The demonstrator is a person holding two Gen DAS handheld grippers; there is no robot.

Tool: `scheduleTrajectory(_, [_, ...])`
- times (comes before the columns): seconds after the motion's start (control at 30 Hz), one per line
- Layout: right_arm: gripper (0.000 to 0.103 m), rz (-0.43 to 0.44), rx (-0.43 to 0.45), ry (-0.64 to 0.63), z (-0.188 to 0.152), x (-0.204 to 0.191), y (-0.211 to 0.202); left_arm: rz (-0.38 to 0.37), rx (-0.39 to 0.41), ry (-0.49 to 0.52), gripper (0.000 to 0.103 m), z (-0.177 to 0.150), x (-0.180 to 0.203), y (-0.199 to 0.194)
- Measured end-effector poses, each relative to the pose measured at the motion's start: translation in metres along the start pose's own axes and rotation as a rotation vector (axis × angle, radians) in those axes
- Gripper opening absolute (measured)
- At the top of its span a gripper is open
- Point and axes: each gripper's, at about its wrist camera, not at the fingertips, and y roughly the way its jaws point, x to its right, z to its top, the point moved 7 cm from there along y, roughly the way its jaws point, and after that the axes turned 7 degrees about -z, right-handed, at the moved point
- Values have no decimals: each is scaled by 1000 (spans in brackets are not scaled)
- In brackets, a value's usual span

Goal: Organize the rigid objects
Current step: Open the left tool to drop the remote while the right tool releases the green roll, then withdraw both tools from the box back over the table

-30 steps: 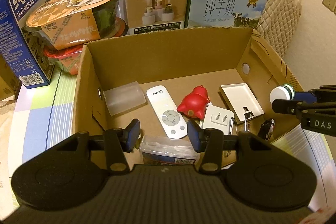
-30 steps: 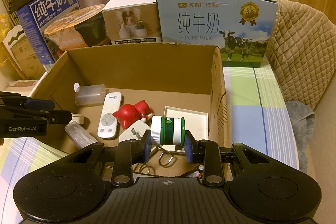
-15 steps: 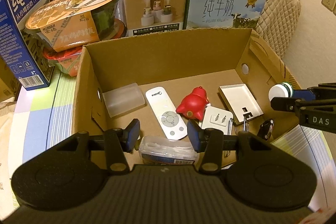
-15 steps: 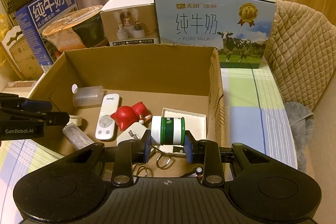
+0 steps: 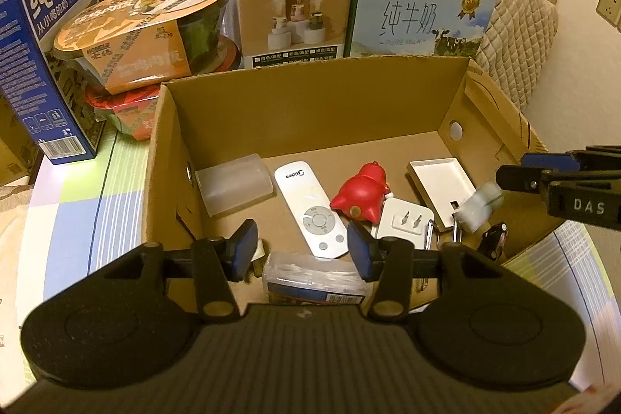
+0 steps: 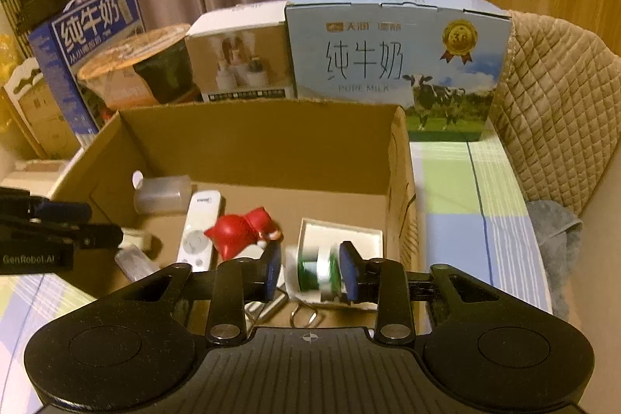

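Note:
An open cardboard box [image 5: 310, 96] [image 6: 252, 142] holds a white remote [image 5: 310, 208], a red pig toy [image 5: 361, 196], a white plug [image 5: 405, 224], a white tray [image 5: 442, 181] and a frosted container [image 5: 233, 189]. My right gripper [image 6: 309, 266] [image 5: 518, 171] hangs over the box's right end. Its jaws are opening, and a green and white bottle [image 6: 312, 274] [image 5: 479, 206] drops blurred from between them. My left gripper [image 5: 302, 249] [image 6: 77, 220] is over the near left corner, jaws opening with nothing between them. A clear plastic case [image 5: 310, 284] lies on the floor below it.
Behind the box stand two milk cartons [image 5: 419, 10] [image 5: 42, 64], a small white product box [image 5: 291, 14] and stacked noodle bowls [image 5: 143, 26]. A quilted chair back [image 6: 559, 103] is at the right. A black car key [image 5: 495, 239] and a metal clip [image 6: 306, 315] lie in the box's near right corner.
The right gripper's jaws have spread and let go of the green and white bottle, which now falls toward the box floor. The left gripper's jaws have widened slightly. Neither hand has shifted.

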Motion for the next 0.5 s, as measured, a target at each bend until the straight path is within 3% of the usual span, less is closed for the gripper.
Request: scheduleTrajectory(0.5, [59, -33, 20, 75, -7, 13, -43, -6, 61, -28, 85, -8, 13, -41])
